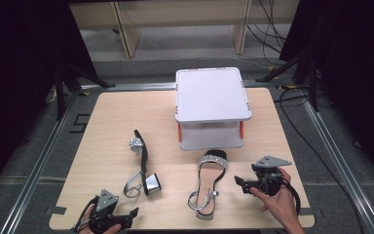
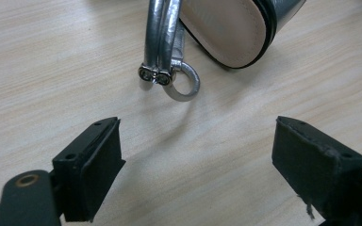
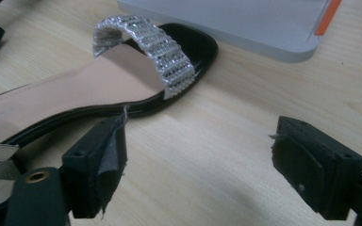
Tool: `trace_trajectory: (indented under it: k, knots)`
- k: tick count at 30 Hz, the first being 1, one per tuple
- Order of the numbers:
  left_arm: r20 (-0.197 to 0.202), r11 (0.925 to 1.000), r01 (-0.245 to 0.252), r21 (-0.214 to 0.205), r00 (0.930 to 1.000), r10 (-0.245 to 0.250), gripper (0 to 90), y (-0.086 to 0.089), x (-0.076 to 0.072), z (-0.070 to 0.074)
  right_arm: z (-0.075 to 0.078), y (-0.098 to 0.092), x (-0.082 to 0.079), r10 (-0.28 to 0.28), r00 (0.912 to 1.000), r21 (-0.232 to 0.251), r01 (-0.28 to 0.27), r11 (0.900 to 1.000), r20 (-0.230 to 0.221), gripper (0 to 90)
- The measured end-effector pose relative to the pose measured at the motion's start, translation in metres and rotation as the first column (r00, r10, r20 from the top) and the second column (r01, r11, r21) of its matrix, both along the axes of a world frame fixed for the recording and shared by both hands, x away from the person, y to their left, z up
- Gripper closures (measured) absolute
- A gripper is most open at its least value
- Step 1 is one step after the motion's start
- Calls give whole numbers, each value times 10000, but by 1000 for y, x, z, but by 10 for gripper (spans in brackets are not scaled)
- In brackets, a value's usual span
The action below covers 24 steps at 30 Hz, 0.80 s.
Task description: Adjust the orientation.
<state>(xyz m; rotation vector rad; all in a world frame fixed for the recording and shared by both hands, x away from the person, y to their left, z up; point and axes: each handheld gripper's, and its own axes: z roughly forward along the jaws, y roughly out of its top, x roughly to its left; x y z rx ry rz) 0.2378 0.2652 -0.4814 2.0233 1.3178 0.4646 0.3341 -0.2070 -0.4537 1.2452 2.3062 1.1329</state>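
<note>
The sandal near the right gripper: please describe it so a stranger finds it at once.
Start from the white two-level rack on the wooden table. The sandal lies before it, toe touching its base. Unlike the other sandal, tipped on its side, it rests sole-down.

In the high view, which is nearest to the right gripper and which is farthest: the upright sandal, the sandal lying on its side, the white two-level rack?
1. upright sandal, just left of the right gripper.
2. white two-level rack, behind it, toward the table's far edge.
3. sandal lying on its side, farther left, past the upright one.
</note>
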Motion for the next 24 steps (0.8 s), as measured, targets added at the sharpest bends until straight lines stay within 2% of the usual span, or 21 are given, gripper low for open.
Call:
trace_trajectory:
  k: [2, 3, 4, 6, 7, 8, 10, 12, 13, 15, 18, 19, 20, 21, 22, 23, 24]
  knots:
    - [-28, 10000, 38, -13, 10000, -38, 158, 0, 0, 0, 2, 1, -1, 59, 9999, -33, -58, 10000, 105, 204]
    - [2, 10000, -17, 17, 10000, 17, 158, 0, 0, 0, 3, 1, -2, 22, 9998, -211, -17, 9998, 218, 209]
    - [6, 10000, -11, 24, 10000, 11, 158, 0, 0, 0, 3, 2, -2, 110, 9999, -44, -109, 9999, 129, 213]
    - [-29, 10000, 40, -12, 10000, -40, 158, 0, 0, 0, 4, 2, -3, 145, 9998, -76, -144, 9999, 128, 233]
    - [12, 10000, -6, 23, 10000, 6, 158, 0, 0, 0, 5, 4, -5, 115, 9999, 165, -114, 9998, -57, 254]
    - [6, 10000, 19, 13, 10000, -19, 158, 0, 0, 0, 5, 5, -6, 210, 9997, 218, -208, 9995, -103, 261]
    - [-25, 10000, 35, -33, 10000, -35, 158, 1, 0, 1, 7, 7, -7, 475, 9988, 118, -476, 9988, 115, 276]
    - [7, 9996, -6, -285, 10000, 7, 158, -1, -1, 1, 10, 10, -9, 858, 9961, 64, -860, 9963, 223, 348]
    - [-22, 9998, 113, -135, 9999, -114, 158, 1, 0, 1, 11, 13, -12, 1039, 9945, 98, -1040, 9945, 149, 373]
    - [-7, 9999, 141, -90, 9999, -141, 158, 1, 0, 1, 12, 19, -15, 1650, 9861, 49, -1651, 9863, 209, 462]
    - [-50, 9999, 166, -25, 9998, -166, 158, 2, 0, 1, 14, 31, -24, 2309, 9728, -35, -2308, 9730, 205, 526]
    - [-17, 9998, 42, -191, 10000, -42, 158, 1, -1, 1, 14, 34, -25, 2618, 9646, -74, -2617, 9651, 322, 547]
    - [-17, 9998, 42, -191, 10000, -42, 158, 1, -1, 1, 14, 34, -25, 2618, 9646, -74, -2617, 9651, 322, 547]
    - [9, 9998, 161, -70, 9999, -161, 158, 2, 0, 1, 14, 38, -28, 2850, 9582, -66, -2849, 9585, 255, 572]
    - [48, 9997, 20, -253, 10000, -19, 158, 0, 0, 0, 14, 41, -30, 3065, 9518, -6, -3065, 9519, 135, 596]
    - [27, 9997, 6, -249, 10000, -5, 158, 0, 0, 1, 14, 46, -34, 3381, 9411, -78, -3381, 9411, 7, 634]
    - [-7, 9999, 82, -104, 10000, -82, 158, 1, -1, 1, 14, 47, -36, 3461, 9382, -225, -3462, 9379, -81, 642]
